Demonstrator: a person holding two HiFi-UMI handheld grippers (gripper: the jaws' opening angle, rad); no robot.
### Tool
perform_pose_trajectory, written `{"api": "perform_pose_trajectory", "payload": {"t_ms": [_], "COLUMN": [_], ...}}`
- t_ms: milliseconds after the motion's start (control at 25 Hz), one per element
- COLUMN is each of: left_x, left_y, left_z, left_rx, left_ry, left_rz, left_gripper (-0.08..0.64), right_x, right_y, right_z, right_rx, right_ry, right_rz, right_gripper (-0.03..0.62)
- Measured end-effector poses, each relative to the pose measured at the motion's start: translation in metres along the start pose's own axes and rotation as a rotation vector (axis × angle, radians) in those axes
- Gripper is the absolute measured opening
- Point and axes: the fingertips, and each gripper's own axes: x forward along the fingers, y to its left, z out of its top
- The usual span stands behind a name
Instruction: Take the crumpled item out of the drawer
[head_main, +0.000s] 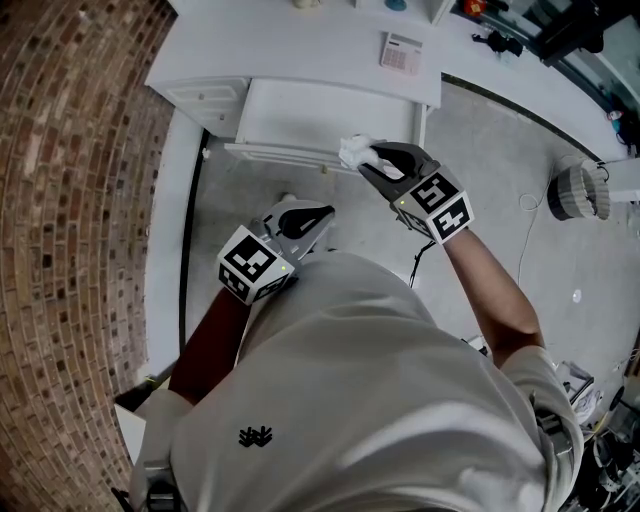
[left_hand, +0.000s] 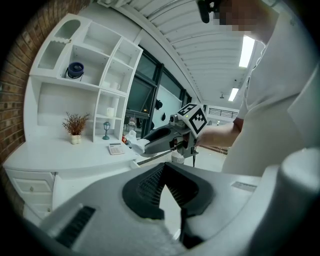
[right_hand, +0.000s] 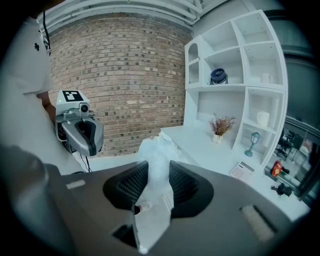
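**Head view: crumpled item caught in right gripper at drawer's edge**

Head view: the right gripper (head_main: 364, 160) is clamped on a crumpled white item (head_main: 352, 152), which sits over the front edge of the open white drawer (head_main: 300, 115). The left gripper (head_main: 312, 216) hangs lower and nearer the person's body, well apart from the drawer. A calculator (head_main: 401, 52) lies on the white tabletop (head_main: 270, 50), and a brick wall (head_main: 70, 200) runs along the left.

Left gripper view: the jaws meet at their tips with nothing between them. Beyond them, the right gripper (left_hand: 146, 145) carries the crumpled item (left_hand: 138, 145) at its tip in front of the tabletop. A white shelf unit (left_hand: 95, 85) above it holds a dried plant (left_hand: 75, 125) in a small pot.

Right gripper view: the crumpled item (right_hand: 157, 162) stands pinched between the ribbed pads, its top rising past the jaw tips. The left gripper (right_hand: 86, 136) shows against the brick wall.
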Motion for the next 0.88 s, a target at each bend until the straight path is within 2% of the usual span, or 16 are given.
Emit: {"api": "perform_pose_trajectory", "payload": {"t_ms": [880], "left_x": [-0.014], "left_y": [0.003], "left_z": [-0.015], "left_rx": [-0.044], "left_ry": [0.01], "left_rz": [0.049], "left_gripper": [0.006], "right_x": [0.004], "right_y": [0.018], "right_z": [0.0], "right_rx": [-0.001], "right_ry": [-0.003], "right_rz": [0.047], "right_gripper": [0.144]}}
